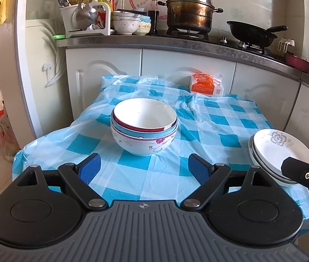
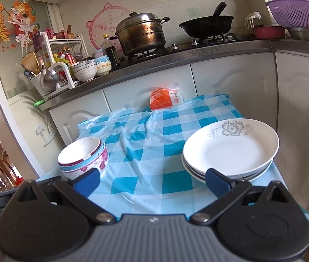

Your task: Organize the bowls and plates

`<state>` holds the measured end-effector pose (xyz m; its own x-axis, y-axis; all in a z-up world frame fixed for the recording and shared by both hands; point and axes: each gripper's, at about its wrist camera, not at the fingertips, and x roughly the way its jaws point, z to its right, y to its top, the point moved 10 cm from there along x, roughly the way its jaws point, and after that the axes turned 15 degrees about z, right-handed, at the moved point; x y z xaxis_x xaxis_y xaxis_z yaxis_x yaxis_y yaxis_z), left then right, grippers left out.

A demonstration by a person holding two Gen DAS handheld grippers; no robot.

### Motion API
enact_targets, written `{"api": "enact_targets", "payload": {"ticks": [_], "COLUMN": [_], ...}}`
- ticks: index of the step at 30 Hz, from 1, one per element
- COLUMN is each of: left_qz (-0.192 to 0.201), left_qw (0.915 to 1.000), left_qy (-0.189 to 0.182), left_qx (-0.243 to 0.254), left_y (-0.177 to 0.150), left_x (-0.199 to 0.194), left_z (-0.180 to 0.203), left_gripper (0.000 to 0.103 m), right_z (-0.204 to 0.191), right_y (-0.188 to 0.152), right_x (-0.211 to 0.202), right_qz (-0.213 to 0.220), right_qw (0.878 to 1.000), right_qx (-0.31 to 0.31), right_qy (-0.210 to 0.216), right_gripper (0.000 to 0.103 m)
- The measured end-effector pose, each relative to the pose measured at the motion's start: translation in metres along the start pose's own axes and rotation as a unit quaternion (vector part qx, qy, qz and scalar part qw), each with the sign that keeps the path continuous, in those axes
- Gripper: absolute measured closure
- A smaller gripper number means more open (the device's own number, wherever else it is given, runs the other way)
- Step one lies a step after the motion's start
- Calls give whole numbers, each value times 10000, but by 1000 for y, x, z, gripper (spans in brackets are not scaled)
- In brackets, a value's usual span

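A stack of three nested bowls [image 1: 144, 126] stands in the middle of the blue-checked table [image 1: 224, 128]; it also shows in the right wrist view [image 2: 82, 158] at the left. A stack of white flower-patterned plates [image 2: 228, 150] sits at the table's right edge, also seen in the left wrist view [image 1: 279, 150]. My left gripper [image 1: 144, 168] is open and empty, just short of the bowls. My right gripper [image 2: 152, 180] is open and empty, its right finger [image 2: 216, 181] near the plates' front rim.
An orange-and-white packet [image 1: 206, 85] lies at the table's far edge against white cabinets. Behind, the counter [image 1: 176, 43] carries a steamer pot [image 1: 190, 11], a black wok [image 1: 252, 32], more bowls [image 1: 126, 23] and a utensil rack [image 1: 84, 11]. A purple colander [image 2: 296, 14] stands at the far right.
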<state>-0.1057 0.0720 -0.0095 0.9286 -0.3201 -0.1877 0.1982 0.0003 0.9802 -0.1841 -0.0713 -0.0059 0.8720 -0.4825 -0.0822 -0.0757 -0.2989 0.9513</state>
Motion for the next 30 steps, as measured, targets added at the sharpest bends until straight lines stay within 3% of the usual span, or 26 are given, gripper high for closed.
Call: {"api": "enact_targets", "payload": {"ticks": [30], "left_qz": [-106], "left_qw": [9999], "left_qy": [-129], "left_qx": [-18], "left_y": [-11], "left_x": [15], "left_z": [3], "left_gripper": [0], "right_z": [3], "right_y": [-13], "right_x": [9], "right_qz": [-179], "right_qw": [9998], "right_qx": [34], "right_qy": [77], "right_gripper": [1]}}
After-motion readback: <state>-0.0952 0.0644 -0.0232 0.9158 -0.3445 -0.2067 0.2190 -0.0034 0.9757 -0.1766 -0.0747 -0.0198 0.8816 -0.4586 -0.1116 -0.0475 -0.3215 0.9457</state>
